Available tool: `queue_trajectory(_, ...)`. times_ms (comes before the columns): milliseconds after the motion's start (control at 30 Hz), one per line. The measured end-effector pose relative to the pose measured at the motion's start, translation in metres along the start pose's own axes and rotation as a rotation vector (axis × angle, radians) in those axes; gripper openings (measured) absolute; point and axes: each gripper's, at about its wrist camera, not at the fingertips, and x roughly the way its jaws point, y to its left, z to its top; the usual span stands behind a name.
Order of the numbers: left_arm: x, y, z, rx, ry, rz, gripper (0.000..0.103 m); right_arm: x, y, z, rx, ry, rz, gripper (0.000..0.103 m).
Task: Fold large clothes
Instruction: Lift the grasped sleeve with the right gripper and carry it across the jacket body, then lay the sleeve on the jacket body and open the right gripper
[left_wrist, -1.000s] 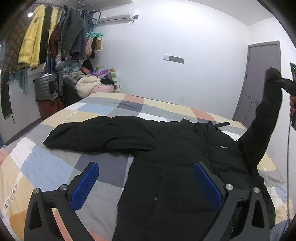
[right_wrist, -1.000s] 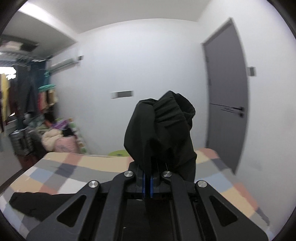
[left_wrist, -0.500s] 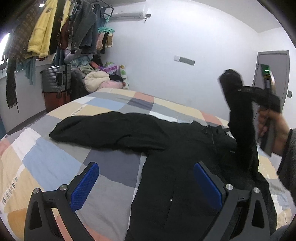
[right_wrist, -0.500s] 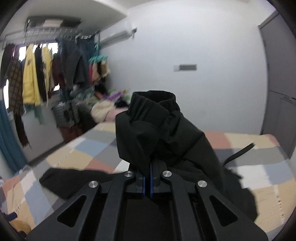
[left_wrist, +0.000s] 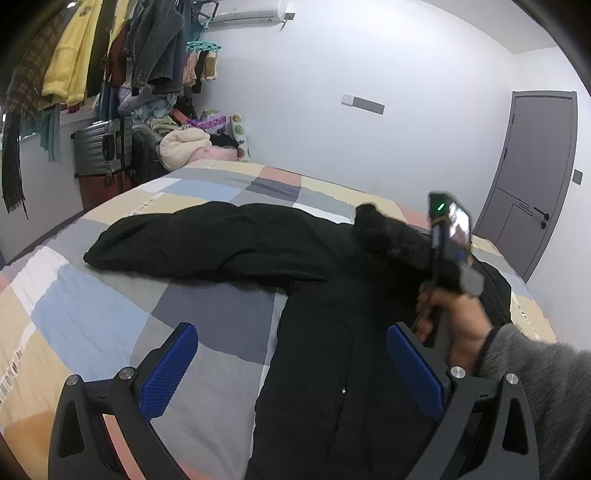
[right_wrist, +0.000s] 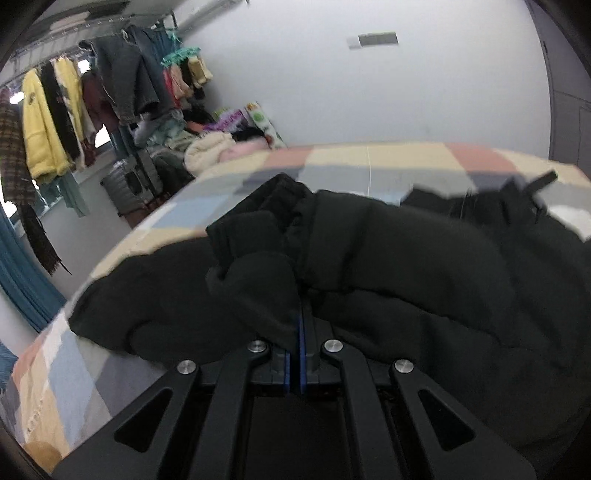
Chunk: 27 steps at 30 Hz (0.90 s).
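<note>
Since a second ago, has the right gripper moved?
Yes. The right gripper, shut on the jacket sleeve, dropped from door-top height down to the bed.

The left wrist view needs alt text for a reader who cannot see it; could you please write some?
A black jacket lies spread on a patchwork bedspread, one sleeve stretched out left. The open left tongs frame it from below, while at right a hand carries the right tongs, shut on the other sleeve's cuff.
</note>
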Motion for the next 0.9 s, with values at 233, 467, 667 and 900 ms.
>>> queue_trajectory(233, 0.018, 0.004, -0.004, -0.011, 0.034, -0.007, 0.103, 0.022, -0.008, -0.017, 0.031, 0.054, -0.017, 0.003)
queue_trajectory(467, 0.014, 0.003, -0.005, -0.014, 0.021, -0.043, 0.103, -0.001, -0.002, -0.010, 0.008, 0.043, -0.003, 0.004)
queue_trajectory(667, 0.006, 0.004, -0.003, -0.013, 0.000, -0.050, 0.103, -0.024, 0.005, -0.004, -0.034, 0.048, -0.005, 0.010)
queue_trajectory(900, 0.007, 0.002, -0.004, -0.006, 0.007, -0.053, 0.103, -0.056, 0.015, -0.006, -0.088, 0.042, -0.012, 0.066)
